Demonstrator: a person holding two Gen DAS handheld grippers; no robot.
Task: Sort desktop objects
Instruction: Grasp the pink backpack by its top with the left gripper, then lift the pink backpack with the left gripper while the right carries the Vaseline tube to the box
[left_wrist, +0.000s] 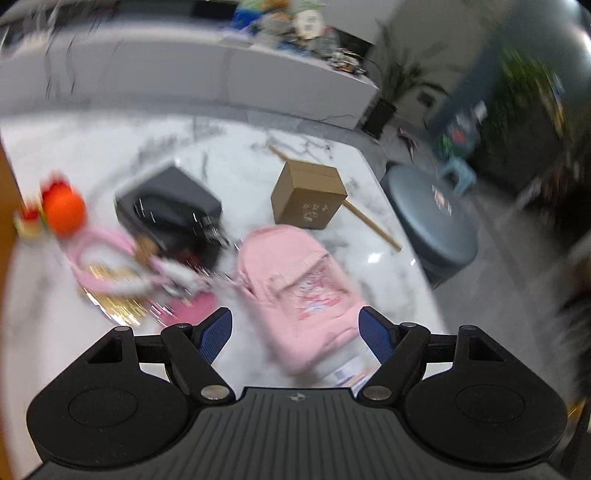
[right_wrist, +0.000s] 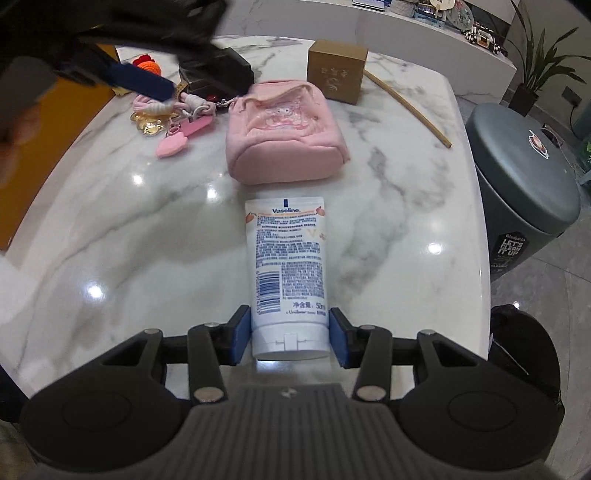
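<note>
Both cameras sit behind their own fingers, looking forward and down across the marble table (right_wrist: 110, 240). The right wrist view is close and low at the near edge; the blurred left wrist view hangs higher. The 2 views share the pink pouch (right_wrist: 286, 129) (left_wrist: 295, 291), cardboard box (right_wrist: 338, 72) (left_wrist: 308, 194) and trash bin (right_wrist: 524, 177) (left_wrist: 432, 221).

Domestic living area: white marble-pattern table (right_wrist: 388, 206) with personal items, a long white cabinet (left_wrist: 221, 81) carrying ornaments, a potted plant (right_wrist: 535, 74) on the tiled floor (right_wrist: 535, 332), and a grey lidded waste bin (right_wrist: 524, 177) beside the table
</note>
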